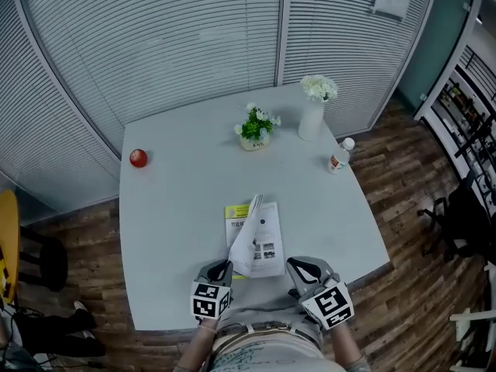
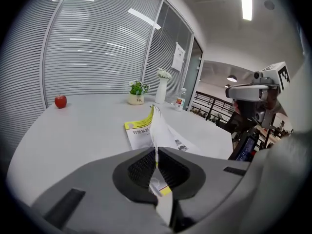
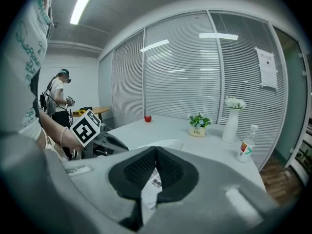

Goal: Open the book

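Observation:
A thin book (image 1: pixel 262 246) with a yellow-and-white cover lies on the white table (image 1: pixel 178 208) near its front edge. Its upper leaves stand lifted in a curve (image 2: pixel 158 126). My left gripper (image 1: pixel 223 268) is at the book's near left corner, shut on the lifted leaves, which run on edge between its pads (image 2: pixel 157 162). My right gripper (image 1: pixel 296 266) sits at the book's near right corner. Its jaws meet (image 3: pixel 156 162), with a printed page (image 3: pixel 150 191) caught between them. The left gripper's marker cube (image 3: pixel 87 127) shows at the left of the right gripper view.
A red apple (image 1: pixel 138 158) lies at the table's far left. A small potted plant (image 1: pixel 255 128), a white vase of flowers (image 1: pixel 312 107) and a bottle (image 1: pixel 339 155) stand at the back right. Blinds and glass walls lie beyond; another person (image 3: pixel 57 99) stands in the distance.

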A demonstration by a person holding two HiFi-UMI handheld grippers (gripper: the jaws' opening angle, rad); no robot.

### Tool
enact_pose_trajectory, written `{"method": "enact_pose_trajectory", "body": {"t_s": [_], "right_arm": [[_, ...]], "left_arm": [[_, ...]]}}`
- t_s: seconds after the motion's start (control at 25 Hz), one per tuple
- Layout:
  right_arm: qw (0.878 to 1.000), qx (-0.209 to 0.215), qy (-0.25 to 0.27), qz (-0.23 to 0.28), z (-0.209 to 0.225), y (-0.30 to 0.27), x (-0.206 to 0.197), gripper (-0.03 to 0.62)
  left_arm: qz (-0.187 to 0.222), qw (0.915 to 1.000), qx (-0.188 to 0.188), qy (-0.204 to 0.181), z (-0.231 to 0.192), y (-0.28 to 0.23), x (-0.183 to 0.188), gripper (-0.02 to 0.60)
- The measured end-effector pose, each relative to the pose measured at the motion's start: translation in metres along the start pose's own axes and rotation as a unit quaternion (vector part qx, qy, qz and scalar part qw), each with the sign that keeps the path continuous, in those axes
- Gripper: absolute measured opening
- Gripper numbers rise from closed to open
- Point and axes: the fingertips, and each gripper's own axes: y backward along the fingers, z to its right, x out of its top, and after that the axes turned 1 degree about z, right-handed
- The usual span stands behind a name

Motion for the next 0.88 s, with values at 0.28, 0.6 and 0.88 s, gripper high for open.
{"method": "enact_pose_trajectory", "body": {"t_s": [0.28, 0.6, 0.88], "right_arm": [[1.0, 0.008, -0.006, -0.008, -0.006, -0.015, 0.001, 0.003], [1.0, 0.023, 0.0, -0.019, -0.013, -0.026, 0.003, 0.003], [1.0, 0.019, 0.001, -0.023, -0.008, -0.027, 0.005, 0.003]], "left_arm": [[-0.006, 0.9997, 0.022, 0.009, -0.016, 0.008, -0.01, 0.014], [-0.011, 0.9988, 0.038, 0.031, -0.032, 0.018, -0.02, 0.012], [-0.011, 0.9965, 0.056, 0.061, -0.048, 0.028, -0.031, 0.014]]}}
